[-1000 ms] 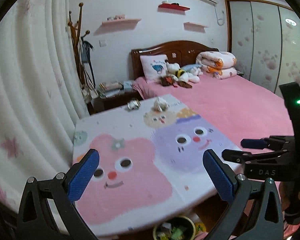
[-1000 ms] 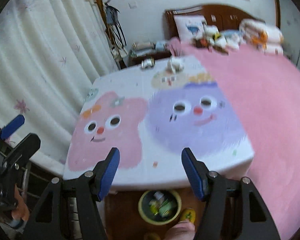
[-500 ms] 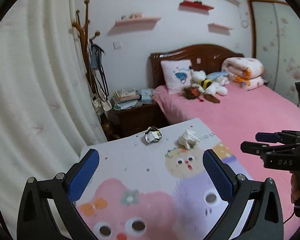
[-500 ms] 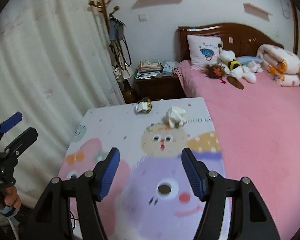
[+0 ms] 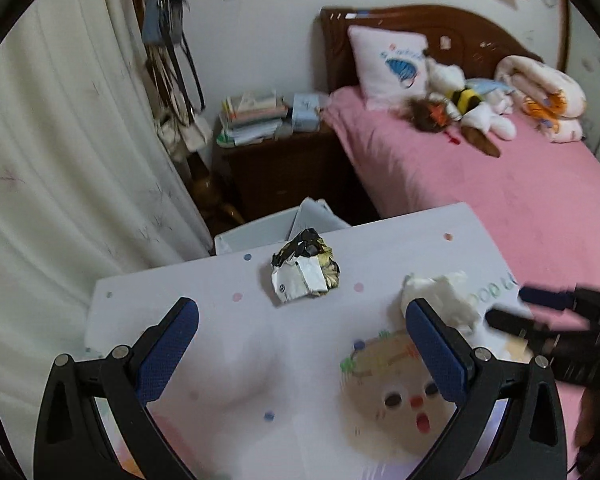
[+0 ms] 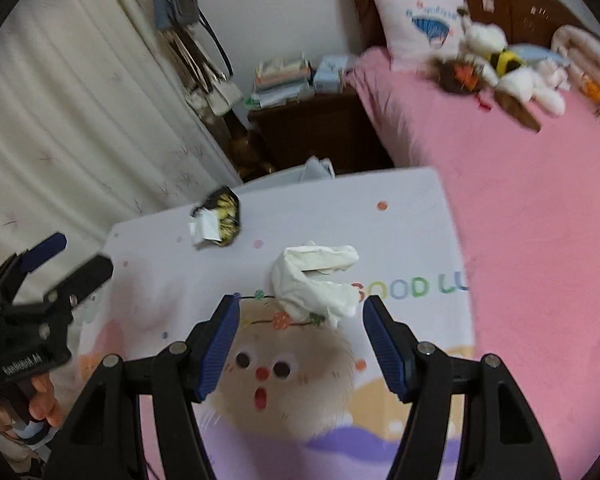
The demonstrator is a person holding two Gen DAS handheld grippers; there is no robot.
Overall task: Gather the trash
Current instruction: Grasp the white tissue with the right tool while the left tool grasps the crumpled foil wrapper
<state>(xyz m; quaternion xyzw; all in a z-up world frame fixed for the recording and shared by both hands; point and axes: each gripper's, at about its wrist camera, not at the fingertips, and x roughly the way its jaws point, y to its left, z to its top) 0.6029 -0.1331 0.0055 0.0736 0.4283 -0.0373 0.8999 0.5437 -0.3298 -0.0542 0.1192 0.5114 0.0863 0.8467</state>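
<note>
Both wrist views downward over table (image 5: 148, 292)

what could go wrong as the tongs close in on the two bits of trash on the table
The crumpled wrapper lies close to the table's far edge, so a nudge from the open left tongs might push it off behind. The white tissue is soft and loose; the open right tongs may pinch only a fold, or catch the tablecloth.

Left tool (image 5: 302, 330), right tool (image 6: 300, 320): agape, angled downward.
</note>
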